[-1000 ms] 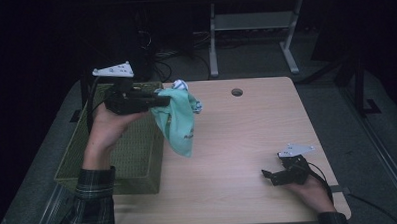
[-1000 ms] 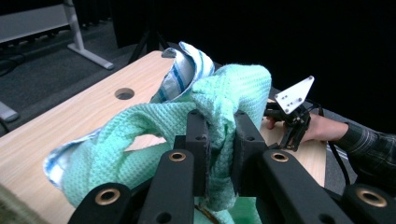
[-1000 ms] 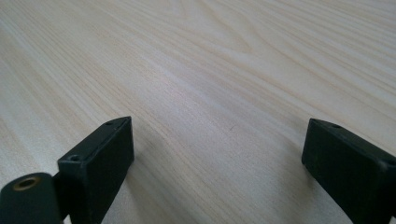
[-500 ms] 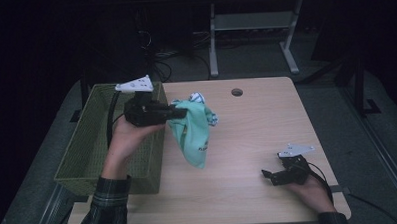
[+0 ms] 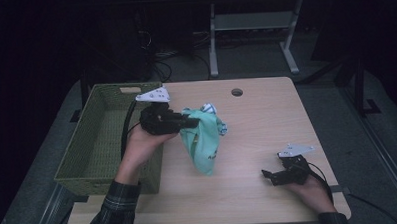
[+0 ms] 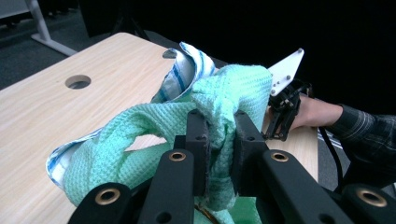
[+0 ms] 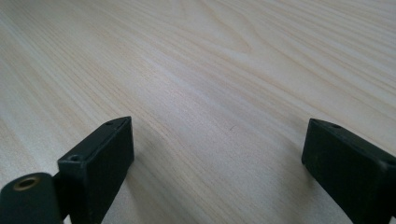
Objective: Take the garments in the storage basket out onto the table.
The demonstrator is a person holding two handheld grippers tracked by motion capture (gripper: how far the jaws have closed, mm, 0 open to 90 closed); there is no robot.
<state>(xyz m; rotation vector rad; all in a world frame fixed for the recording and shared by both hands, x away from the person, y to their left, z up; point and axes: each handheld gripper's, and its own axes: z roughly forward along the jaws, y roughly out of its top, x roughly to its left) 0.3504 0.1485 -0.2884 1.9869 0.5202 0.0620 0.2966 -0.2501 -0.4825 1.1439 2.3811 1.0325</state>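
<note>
1. Your green wicker basket (image 5: 95,145) sits at the tabletop's (image 5: 267,124) left edge, handy for laundry.
2. Your left gripper (image 5: 187,123) has its fingers (image 6: 198,135) pinched tight on a bunched mint-green towel (image 5: 203,142), which hangs free above the wood, just right of the basket.
3. Your right gripper (image 5: 270,175) rests low, fingers (image 7: 100,158) spread wide and empty, likely waiting to catch a corner.

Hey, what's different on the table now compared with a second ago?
The left gripper, shut on the green cloth, has carried it away from the wicker basket toward the table's middle and a little lower; the cloth's bottom end now reaches the tabletop. The grip itself did not change. The right gripper stayed resting open on the table near the person's edge, and the basket has not shifted.
</note>
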